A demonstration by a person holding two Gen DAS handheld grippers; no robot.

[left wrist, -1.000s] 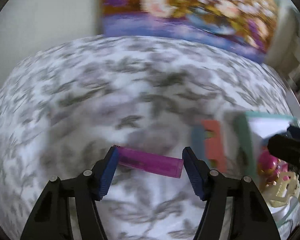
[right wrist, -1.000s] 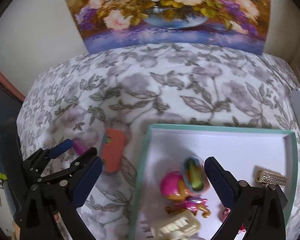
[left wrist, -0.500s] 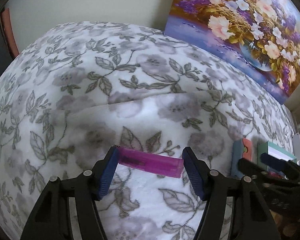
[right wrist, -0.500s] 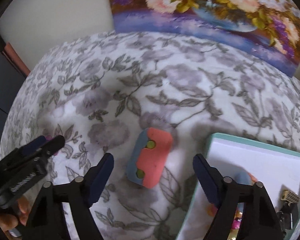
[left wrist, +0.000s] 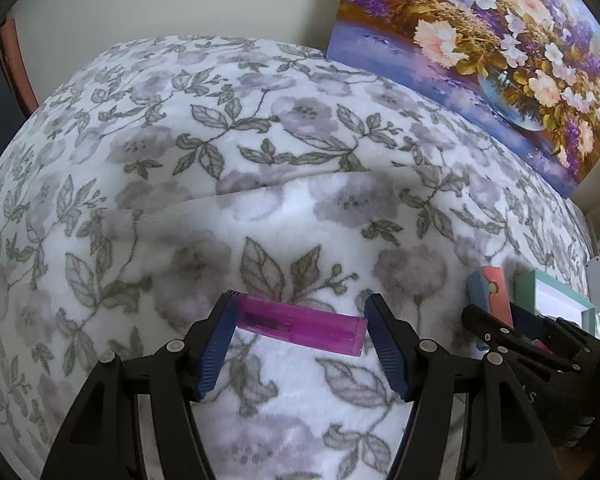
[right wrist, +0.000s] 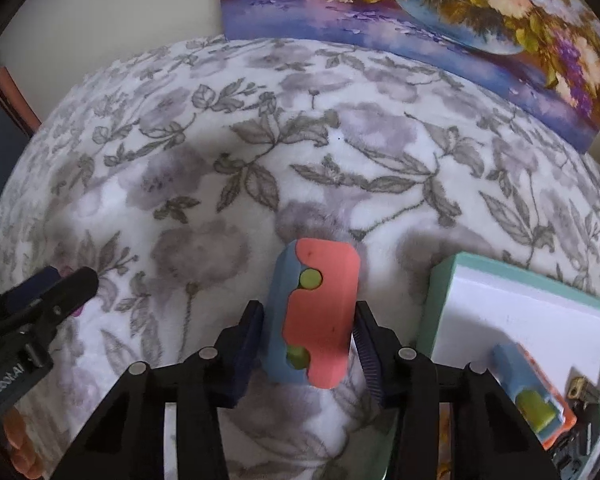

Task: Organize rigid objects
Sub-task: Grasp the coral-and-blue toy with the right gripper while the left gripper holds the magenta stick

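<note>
Closing my right claw (right wrist: 308,344) around the coral-and-blue rounded toy block (right wrist: 316,312), newly reached; my left claw (left wrist: 300,340) still grips the translucent magenta plastic bar (left wrist: 300,326).

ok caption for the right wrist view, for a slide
Right gripper closing around a pink-and-blue toy block on the floral blanket, beside the box.

Right gripper (right wrist: 308,344) now around block (right wrist: 318,312).
</note>
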